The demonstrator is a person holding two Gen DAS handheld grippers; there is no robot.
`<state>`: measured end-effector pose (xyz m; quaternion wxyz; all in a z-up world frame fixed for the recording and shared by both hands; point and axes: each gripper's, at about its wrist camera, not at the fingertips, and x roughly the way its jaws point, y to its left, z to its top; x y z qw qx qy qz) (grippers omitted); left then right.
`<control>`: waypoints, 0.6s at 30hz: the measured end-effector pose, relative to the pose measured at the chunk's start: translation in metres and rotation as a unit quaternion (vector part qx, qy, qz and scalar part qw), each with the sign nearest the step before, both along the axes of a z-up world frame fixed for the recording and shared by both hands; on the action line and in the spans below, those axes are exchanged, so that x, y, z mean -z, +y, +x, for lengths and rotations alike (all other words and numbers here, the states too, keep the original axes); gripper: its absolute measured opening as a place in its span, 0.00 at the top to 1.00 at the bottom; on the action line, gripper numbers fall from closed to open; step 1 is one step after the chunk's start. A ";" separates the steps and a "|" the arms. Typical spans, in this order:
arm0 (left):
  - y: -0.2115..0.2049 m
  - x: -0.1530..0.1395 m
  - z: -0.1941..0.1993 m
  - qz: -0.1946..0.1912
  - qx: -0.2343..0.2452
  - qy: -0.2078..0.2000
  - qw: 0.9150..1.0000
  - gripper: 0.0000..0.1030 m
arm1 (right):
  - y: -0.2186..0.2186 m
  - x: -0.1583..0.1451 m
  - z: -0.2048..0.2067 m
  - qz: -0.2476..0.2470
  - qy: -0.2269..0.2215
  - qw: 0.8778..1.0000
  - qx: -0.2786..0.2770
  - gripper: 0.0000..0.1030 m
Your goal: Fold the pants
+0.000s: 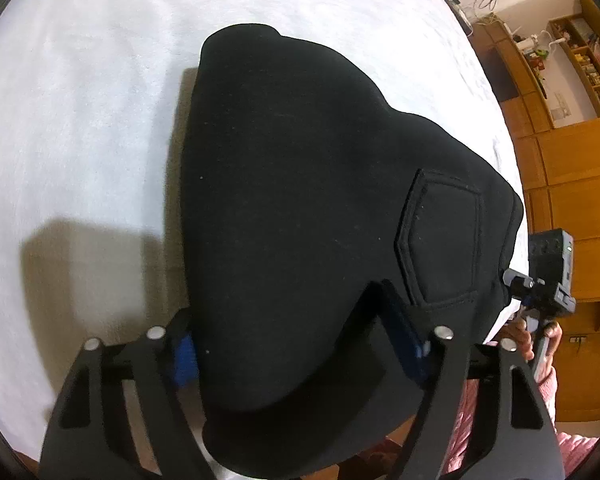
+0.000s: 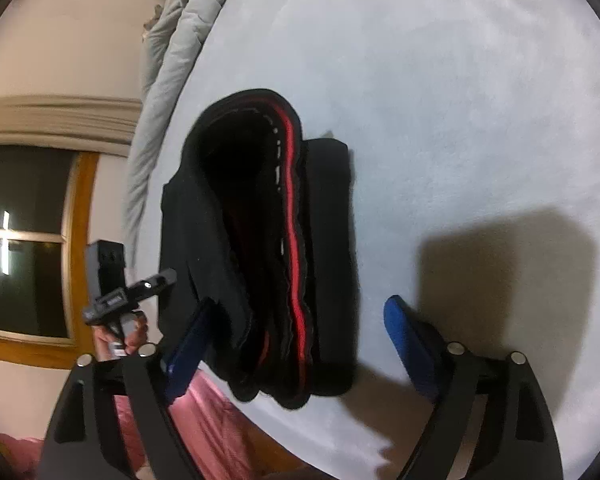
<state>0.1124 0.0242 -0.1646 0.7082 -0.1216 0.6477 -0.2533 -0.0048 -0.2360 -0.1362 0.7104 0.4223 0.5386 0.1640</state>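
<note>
Folded black pants on the white bed, both tools at the near edge

I'm seeing the pants (image 1: 300, 208) lying in a thick, soft bundle on the white bedsheet (image 1: 80, 120); they're looking heavy-knit and floppy, so I'm judging the stacked near edge the best hold. My left gripper (image 1: 296, 344) is straddling that edge, fingers apart around the cloth, not visibly pinching. My right gripper (image 2: 300, 328) is standing wide open at the red-striped waistband (image 2: 292, 216) end. A rumpled grey duvet (image 2: 172, 52) is lying well apart; nothing is blocking the fold.
</note>
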 end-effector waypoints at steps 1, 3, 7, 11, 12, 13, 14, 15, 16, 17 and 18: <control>0.001 0.001 0.000 -0.003 -0.001 0.000 1.000 0.34 | 0.000 0.003 0.000 0.009 -0.003 1.000 -0.002 0.13; 0.006 0.003 -0.001 -0.010 -0.005 0.002 1.000 0.42 | 0.002 0.007 0.002 0.018 -0.008 1.000 -0.005 0.11; 0.006 0.002 -0.001 -0.016 -0.009 0.000 1.000 0.62 | 0.012 0.008 0.006 0.047 -0.022 0.998 -0.023 0.41; 0.008 -0.005 0.001 -0.010 -0.010 -0.010 1.000 0.71 | 0.014 0.003 0.002 0.038 -0.027 0.999 -0.011 0.68; 0.005 -0.006 0.006 -0.009 -0.009 -0.013 1.000 0.71 | 0.015 0.000 0.000 0.045 -0.037 0.998 -0.007 0.68; 0.004 -0.008 0.006 -0.008 -0.009 -0.019 1.000 0.73 | 0.017 -0.011 -0.004 0.040 -0.056 0.998 -0.010 0.69; 0.003 -0.011 0.005 -0.008 -0.010 -0.023 1.000 0.74 | 0.021 -0.021 -0.006 0.025 -0.069 0.997 -0.015 0.70; 0.001 -0.016 0.006 -0.012 -0.011 -0.029 0.999 0.75 | 0.023 -0.028 -0.008 0.015 -0.078 0.997 -0.019 0.70; -0.001 -0.021 0.007 -0.018 -0.009 -0.037 0.999 0.80 | 0.026 -0.039 -0.008 0.005 -0.092 0.995 -0.023 0.70; 0.000 -0.027 0.009 -0.027 -0.008 -0.043 0.999 0.82 | 0.026 -0.046 -0.007 0.001 -0.102 0.995 -0.025 0.70; -0.001 -0.031 0.012 -0.035 -0.009 -0.047 0.998 0.83 | 0.025 -0.053 -0.005 -0.003 -0.109 0.994 -0.027 0.70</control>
